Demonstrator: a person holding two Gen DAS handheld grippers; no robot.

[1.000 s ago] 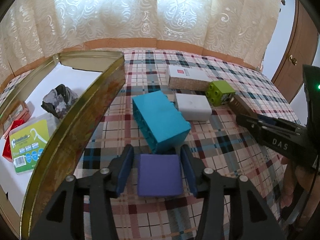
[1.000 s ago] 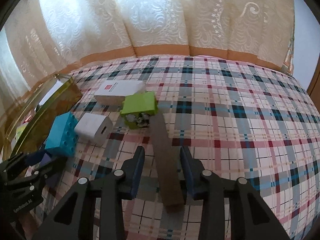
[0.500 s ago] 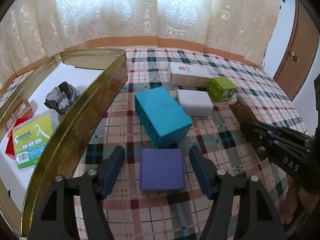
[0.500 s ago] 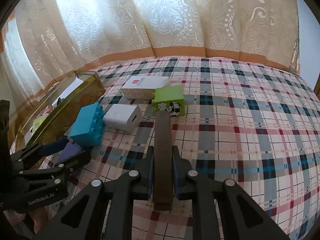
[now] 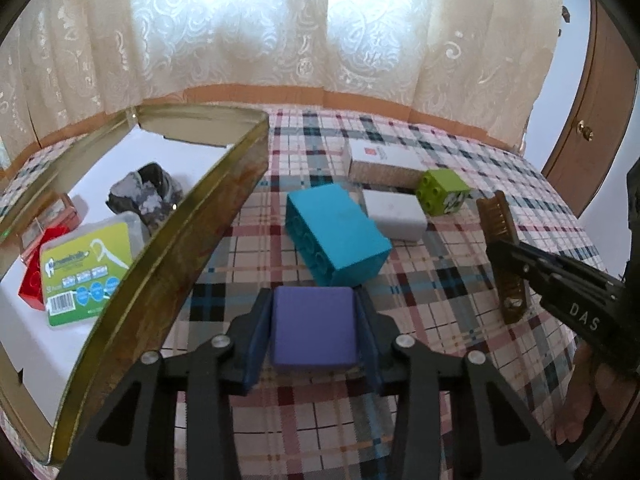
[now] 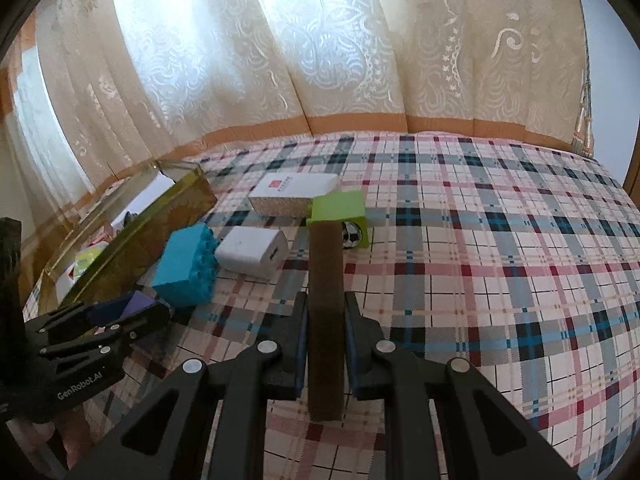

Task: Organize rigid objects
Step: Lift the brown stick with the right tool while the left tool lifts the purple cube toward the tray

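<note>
Left gripper (image 5: 314, 332) fingers closed against purple block (image 5: 313, 330), low over the plaid bed (image 5: 460, 280), beside the gold tin (image 5: 168, 240). Right gripper (image 6: 326, 334) fingers clamp brown brush (image 6: 326, 304). Only left view shows tin contents: floss box (image 5: 84, 268), grey lump (image 5: 146, 196). Right view hides bristles; teal block (image 6: 186, 268) studs visible there.

On the bed lay three toy blocks: one teal (image 5: 338, 234), one green (image 5: 442, 191), one purple (image 5: 314, 328). Two white boxes (image 5: 380, 162) (image 5: 394, 214), one brown brush (image 6: 326, 312), one tin (image 5: 160, 248).
</note>
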